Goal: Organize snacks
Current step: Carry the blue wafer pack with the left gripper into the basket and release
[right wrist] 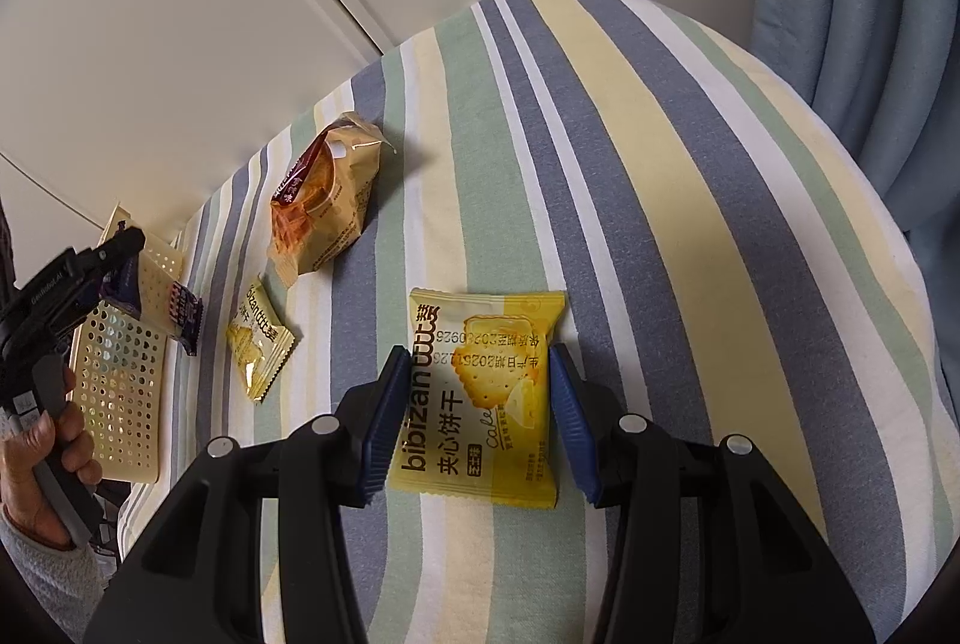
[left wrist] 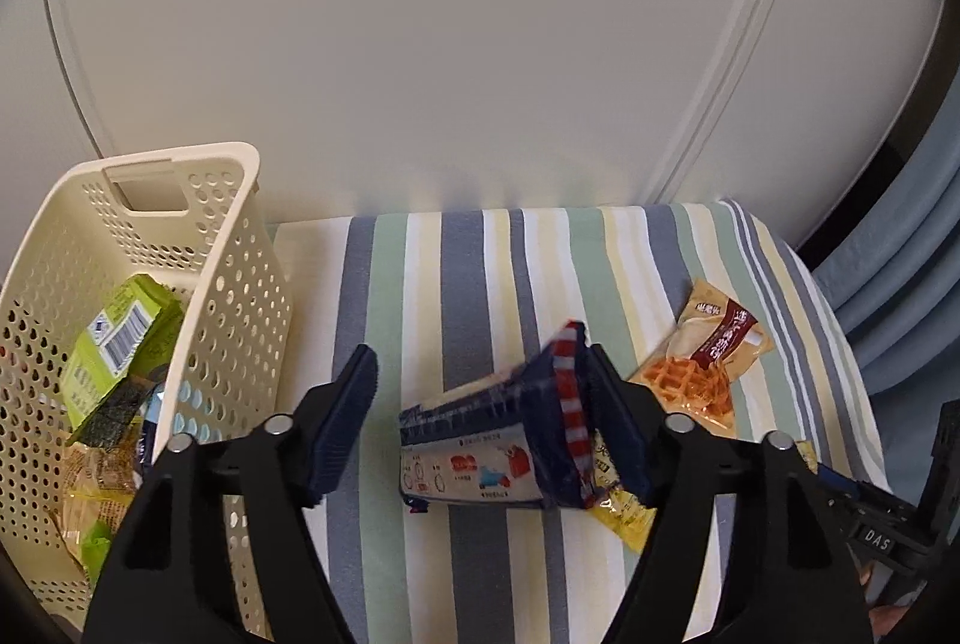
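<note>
My left gripper [left wrist: 480, 374] is open wide over the striped cloth [left wrist: 468, 272]. A dark blue snack packet [left wrist: 510, 440] with a red-and-white striped end sits between its fingers, leaning on the right finger [left wrist: 612, 422]; whether it is resting or in the air I cannot tell. In the right wrist view that packet [right wrist: 180, 314] shows beside the cream basket [right wrist: 120, 380]. My right gripper [right wrist: 474, 353] is open, with its fingers close on either side of a flat yellow biscuit packet [right wrist: 480, 404]. A smaller yellow packet [right wrist: 258, 344] and a waffle packet [right wrist: 324, 200] lie farther left.
The perforated basket [left wrist: 228, 254] at the left holds a green box [left wrist: 114, 338] and several packets. A white wall runs behind the cloth, and a blue curtain [right wrist: 870, 44] hangs at the right. A hand [right wrist: 48, 440] holds the left gripper's handle.
</note>
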{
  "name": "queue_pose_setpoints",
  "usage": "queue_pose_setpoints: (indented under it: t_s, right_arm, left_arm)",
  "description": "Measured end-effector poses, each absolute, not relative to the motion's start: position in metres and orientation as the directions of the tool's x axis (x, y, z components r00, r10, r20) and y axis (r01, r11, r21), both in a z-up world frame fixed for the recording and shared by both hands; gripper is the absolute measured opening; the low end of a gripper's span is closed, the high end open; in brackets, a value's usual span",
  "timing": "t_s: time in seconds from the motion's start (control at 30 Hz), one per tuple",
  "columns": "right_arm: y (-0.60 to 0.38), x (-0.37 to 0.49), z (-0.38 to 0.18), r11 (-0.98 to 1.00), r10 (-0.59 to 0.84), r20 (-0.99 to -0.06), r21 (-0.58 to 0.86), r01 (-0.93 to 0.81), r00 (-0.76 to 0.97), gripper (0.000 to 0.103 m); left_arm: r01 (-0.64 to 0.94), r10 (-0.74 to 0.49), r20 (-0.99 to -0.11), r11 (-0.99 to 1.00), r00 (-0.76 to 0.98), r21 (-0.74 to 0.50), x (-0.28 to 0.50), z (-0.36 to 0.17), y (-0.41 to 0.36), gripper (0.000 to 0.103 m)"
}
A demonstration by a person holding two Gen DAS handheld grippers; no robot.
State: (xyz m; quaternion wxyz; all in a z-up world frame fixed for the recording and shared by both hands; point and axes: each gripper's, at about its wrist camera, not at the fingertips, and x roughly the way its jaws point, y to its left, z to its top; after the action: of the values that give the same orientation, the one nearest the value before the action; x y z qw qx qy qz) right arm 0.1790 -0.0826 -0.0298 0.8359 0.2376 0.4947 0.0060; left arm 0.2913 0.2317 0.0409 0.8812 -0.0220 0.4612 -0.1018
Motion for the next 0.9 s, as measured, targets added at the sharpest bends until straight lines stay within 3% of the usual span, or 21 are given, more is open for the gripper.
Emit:
queue_pose_setpoints:
  t_s: [0.03, 0.07, 0.23, 0.37, 0.5, 0.6, 0.9]
  right_arm:
    - [-0.083, 0.179, -0.03, 0.886, 0.247, -0.824, 0.405, 0.224, 0.51, 0.047]
    - [-0.083, 0.18, -0.03, 0.886, 0.248, -0.824, 0.406, 0.224, 0.51, 0.047]
    - [-0.083, 0.181, -0.031, 0.887, 0.253, -0.823, 0.407, 0.217, 0.509, 0.047]
    - [-0.083, 0.182, -0.031, 0.888, 0.252, -0.823, 0.405, 0.216, 0.508, 0.047]
    - [-0.083, 0.182, -0.031, 0.886, 0.256, -0.822, 0.41, 0.217, 0.508, 0.047]
    - [-0.084, 0.182, -0.031, 0.887, 0.255, -0.823, 0.408, 0.216, 0.507, 0.048]
    - [-0.083, 0.183, -0.031, 0.89, 0.252, -0.826, 0.403, 0.215, 0.505, 0.048]
  left_arm:
    - [0.166, -0.226, -0.808, 0.973, 0.545, -0.16, 0.294, 0.041, 0.234, 0.094]
    - [0.176, -0.253, -0.805, 0.967, 0.536, -0.186, 0.297, 0.042, 0.236, 0.097]
    - [0.293, -0.311, -0.796, 0.94, 0.519, -0.176, 0.295, 0.052, 0.229, 0.097]
    - [0.454, -0.301, -0.847, 0.887, 0.438, -0.081, 0.284, 0.046, 0.206, 0.098]
    - [0.565, -0.146, -0.893, 0.814, 0.425, 0.135, 0.273, 0.02, 0.185, 0.098]
    - [0.559, -0.072, -0.897, 0.803, 0.436, 0.207, 0.277, 0.004, 0.181, 0.098]
    - [0.429, -0.045, -0.898, 0.888, 0.438, 0.164, 0.32, -0.013, 0.187, 0.098]
